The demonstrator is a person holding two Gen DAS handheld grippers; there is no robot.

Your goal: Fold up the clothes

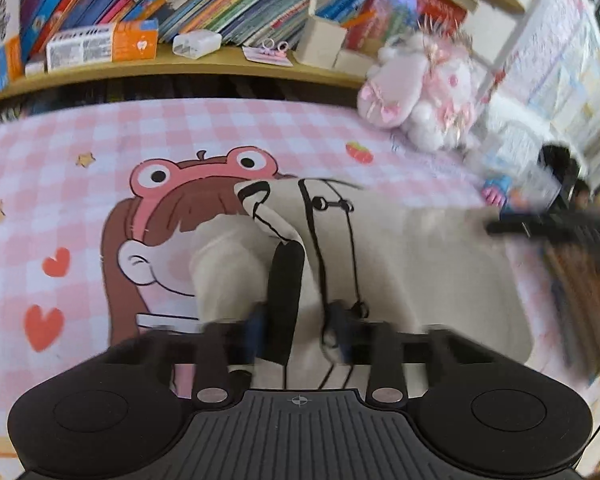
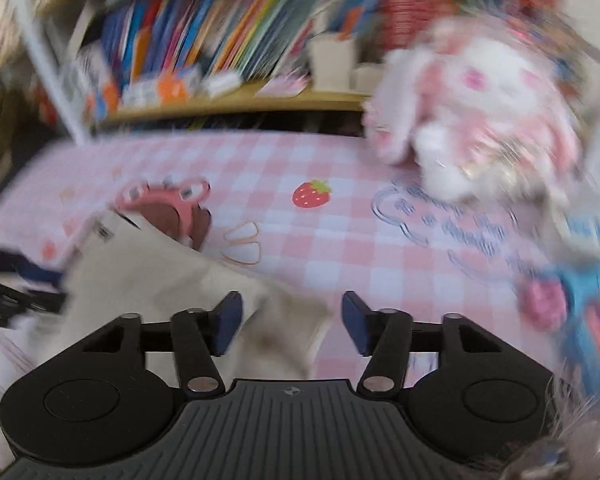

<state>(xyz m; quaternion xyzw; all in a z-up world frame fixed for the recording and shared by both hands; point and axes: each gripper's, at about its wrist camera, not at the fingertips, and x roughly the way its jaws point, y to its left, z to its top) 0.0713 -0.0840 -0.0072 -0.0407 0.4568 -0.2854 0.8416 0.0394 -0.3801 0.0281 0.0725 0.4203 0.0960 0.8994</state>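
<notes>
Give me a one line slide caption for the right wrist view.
Right gripper, fingers open, over a cream garment on the pink checked sheet.

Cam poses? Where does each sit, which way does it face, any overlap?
Left wrist: behind the left claw, angled down across the bed at the cream garment and bookshelf; right claw at right edge.
Right wrist: behind the right claw, jaws open, facing the same way; blurred.
Shared: garment, pink checked sheet, plush toy, bookshelf.
</notes>
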